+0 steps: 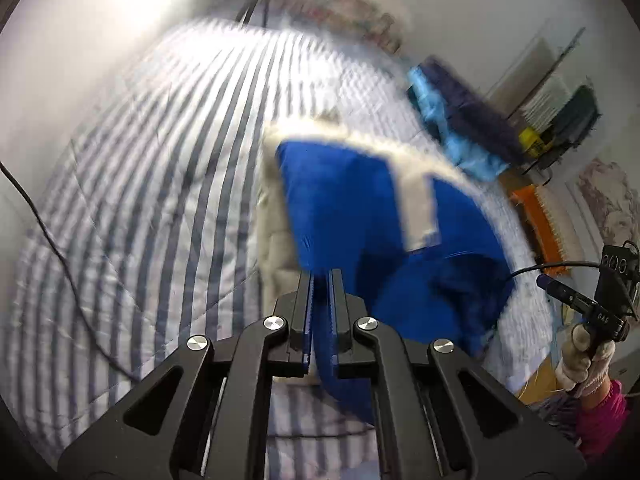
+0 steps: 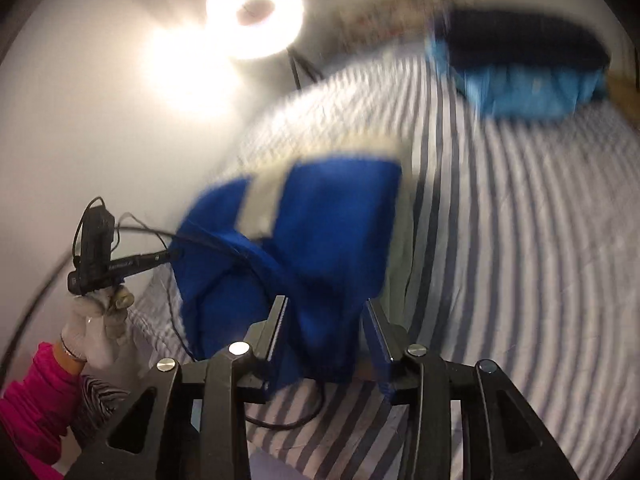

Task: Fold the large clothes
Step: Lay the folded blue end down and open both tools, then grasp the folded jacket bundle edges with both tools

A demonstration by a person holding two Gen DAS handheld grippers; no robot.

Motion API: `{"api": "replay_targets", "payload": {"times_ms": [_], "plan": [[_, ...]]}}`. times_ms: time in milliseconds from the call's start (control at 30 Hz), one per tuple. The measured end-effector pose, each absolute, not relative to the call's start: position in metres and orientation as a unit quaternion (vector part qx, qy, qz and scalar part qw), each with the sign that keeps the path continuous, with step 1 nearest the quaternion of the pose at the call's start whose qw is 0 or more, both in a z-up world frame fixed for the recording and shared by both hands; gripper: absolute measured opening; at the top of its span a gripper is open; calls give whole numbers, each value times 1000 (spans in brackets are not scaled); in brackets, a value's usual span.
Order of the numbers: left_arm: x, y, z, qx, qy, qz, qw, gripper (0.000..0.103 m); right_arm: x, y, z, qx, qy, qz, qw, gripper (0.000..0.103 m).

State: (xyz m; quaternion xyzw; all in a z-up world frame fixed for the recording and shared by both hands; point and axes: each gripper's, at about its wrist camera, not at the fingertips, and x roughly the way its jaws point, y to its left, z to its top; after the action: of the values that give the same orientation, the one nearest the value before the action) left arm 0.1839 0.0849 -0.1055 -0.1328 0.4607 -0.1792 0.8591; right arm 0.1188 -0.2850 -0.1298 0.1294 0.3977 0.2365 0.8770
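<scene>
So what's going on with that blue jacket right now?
Left gripper shut on the blue jacket. Right gripper open, jacket between its jaws. Black cable draped across the jacket.

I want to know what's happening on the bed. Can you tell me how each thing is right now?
Blue garment: lifted off the bed, bunched, hanging from the tongs.
Left tongs: shut on the blue garment's edge.
Right tongs: partly apart, blue cloth between them; grip unclear.
Striped bedspread: spread flat over the bed.
Folded clothes stack: lying on the bed's far end.
Ring lamp: switched on.
</scene>
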Motion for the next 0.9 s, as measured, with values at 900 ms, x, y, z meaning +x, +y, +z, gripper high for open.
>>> {"api": "replay_targets", "payload": {"times_ms": [900], "plan": [[84, 121, 259, -88, 184, -223, 953, 37, 7, -370, 152, 36, 75, 120, 989, 54]]}}
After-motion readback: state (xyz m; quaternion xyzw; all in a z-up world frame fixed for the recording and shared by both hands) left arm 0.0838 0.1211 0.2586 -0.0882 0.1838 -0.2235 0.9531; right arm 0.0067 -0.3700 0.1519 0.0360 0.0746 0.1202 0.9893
